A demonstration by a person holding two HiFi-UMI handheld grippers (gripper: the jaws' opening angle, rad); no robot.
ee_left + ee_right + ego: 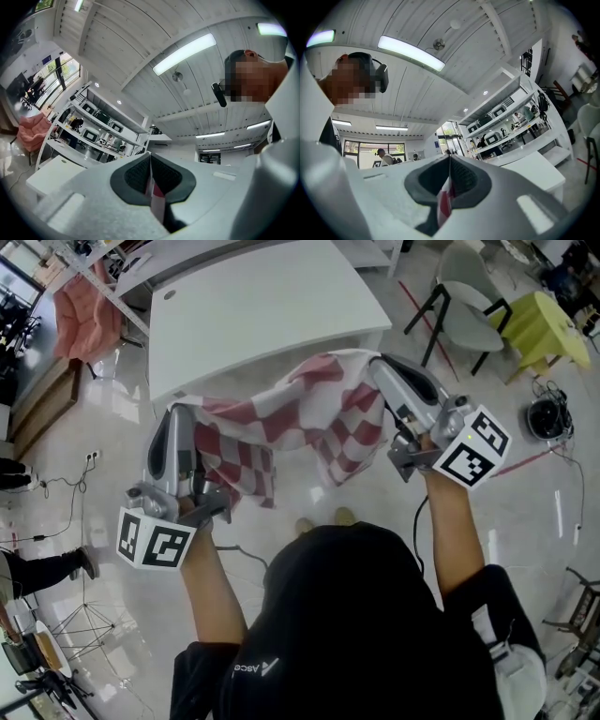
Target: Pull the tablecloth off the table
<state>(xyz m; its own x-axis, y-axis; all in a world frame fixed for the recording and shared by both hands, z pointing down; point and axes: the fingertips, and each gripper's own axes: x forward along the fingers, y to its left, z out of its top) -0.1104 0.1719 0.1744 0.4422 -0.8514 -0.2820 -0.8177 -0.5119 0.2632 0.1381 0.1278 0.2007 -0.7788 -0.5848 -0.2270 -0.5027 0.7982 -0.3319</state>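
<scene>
The red-and-white checked tablecloth (281, 423) hangs in the air between my two grippers, off the white table (253, 306), its middle sagging toward the floor. My left gripper (178, 418) is shut on the cloth's left corner; a strip of cloth (154, 197) shows pinched between its dark pads. My right gripper (380, 367) is shut on the right corner, with a red-and-white fold (445, 201) clamped between its pads. Both grippers point upward, toward the ceiling.
The bare white table top stands just beyond the cloth. A grey chair (464, 306) and a yellow stool (544, 324) stand at the right. A pink cloth (84, 310) hangs at the far left. Cables and a tripod (80, 624) lie on the floor at left.
</scene>
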